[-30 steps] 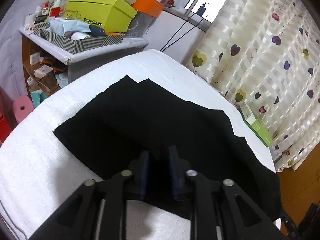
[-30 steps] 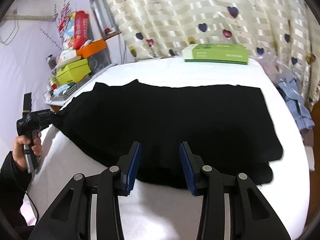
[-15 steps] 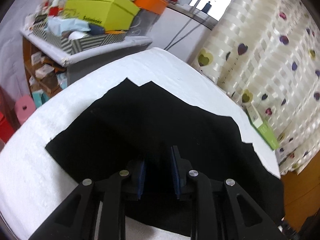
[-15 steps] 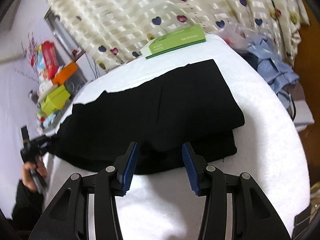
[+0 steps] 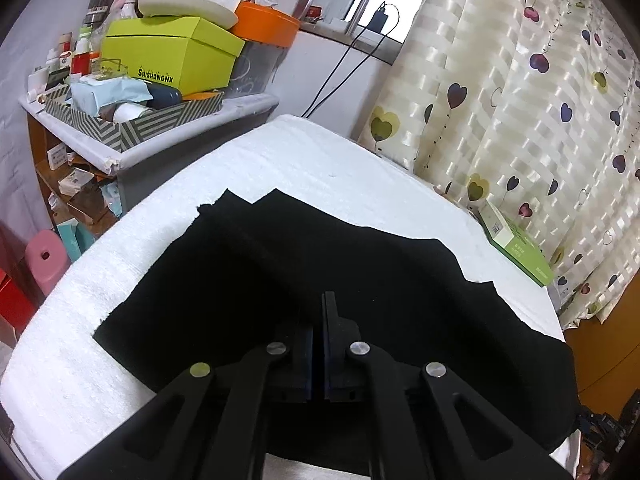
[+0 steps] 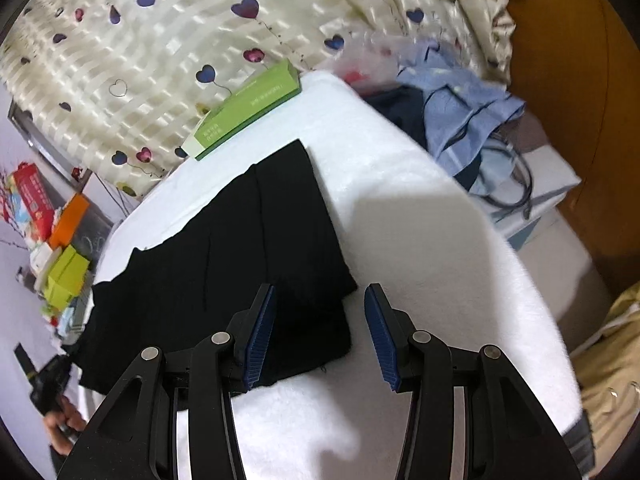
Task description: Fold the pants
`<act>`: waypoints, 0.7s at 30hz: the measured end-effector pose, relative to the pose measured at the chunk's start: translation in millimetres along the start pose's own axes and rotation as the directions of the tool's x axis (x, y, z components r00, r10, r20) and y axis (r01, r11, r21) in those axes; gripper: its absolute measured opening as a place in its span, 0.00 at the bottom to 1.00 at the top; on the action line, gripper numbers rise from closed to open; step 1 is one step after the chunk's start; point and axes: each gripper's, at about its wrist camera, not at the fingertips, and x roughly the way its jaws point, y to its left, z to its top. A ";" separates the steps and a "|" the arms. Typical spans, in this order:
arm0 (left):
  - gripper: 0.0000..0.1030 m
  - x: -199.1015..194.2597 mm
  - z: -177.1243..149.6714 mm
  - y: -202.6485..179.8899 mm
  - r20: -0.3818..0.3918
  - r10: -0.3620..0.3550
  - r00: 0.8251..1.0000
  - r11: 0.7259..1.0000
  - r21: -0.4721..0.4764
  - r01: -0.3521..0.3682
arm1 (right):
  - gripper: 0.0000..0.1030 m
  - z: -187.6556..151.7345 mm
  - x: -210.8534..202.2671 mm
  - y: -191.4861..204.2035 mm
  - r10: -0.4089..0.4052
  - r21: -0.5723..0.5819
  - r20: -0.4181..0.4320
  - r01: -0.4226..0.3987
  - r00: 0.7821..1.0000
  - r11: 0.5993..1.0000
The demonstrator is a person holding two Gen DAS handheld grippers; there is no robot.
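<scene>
Black pants (image 5: 320, 248) lie folded lengthwise on the white padded table (image 5: 300, 152). In the left wrist view my left gripper (image 5: 318, 336) is shut on their near edge, the pads pressed almost together. The right wrist view shows the pants (image 6: 240, 240) running away to the left, and my right gripper (image 6: 320, 332) hangs open just over their near right corner. Its blue pads (image 6: 260, 332) hold nothing. At the far left of that view a hand (image 6: 68, 420) holds the left gripper (image 6: 48, 376) at the pants' other end.
A green box (image 5: 516, 248) (image 6: 248, 110) lies at the table's far edge by the heart-print curtain (image 5: 520, 100). A cluttered shelf (image 5: 152, 80) stands past the left end, with a pink stool (image 5: 44, 256) below. Blue clothes (image 6: 460, 120) are heaped beyond the right end.
My left gripper's fingers have come together on the pants' edge. The right gripper has swung right along the pants to their right end, staying open.
</scene>
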 end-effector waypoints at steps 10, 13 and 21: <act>0.04 -15.8 18.7 -1.9 0.039 -0.036 0.999 0.999 0.000 0.036 | 0.08 20.2 -33.4 22.1 0.091 -0.057 0.121 -0.085 0.988 0.995; 0.04 -32.8 20.8 2.2 0.085 -0.046 0.995 0.999 -0.015 0.048 | 0.07 15.3 -50.0 34.3 0.144 -0.080 0.139 -0.133 0.980 0.988; 0.04 -11.7 -18.4 37.3 -0.013 0.011 1.000 0.998 -0.054 -0.012 | 0.08 -16.9 -14.8 -0.9 0.078 -0.009 0.037 -0.077 0.996 0.997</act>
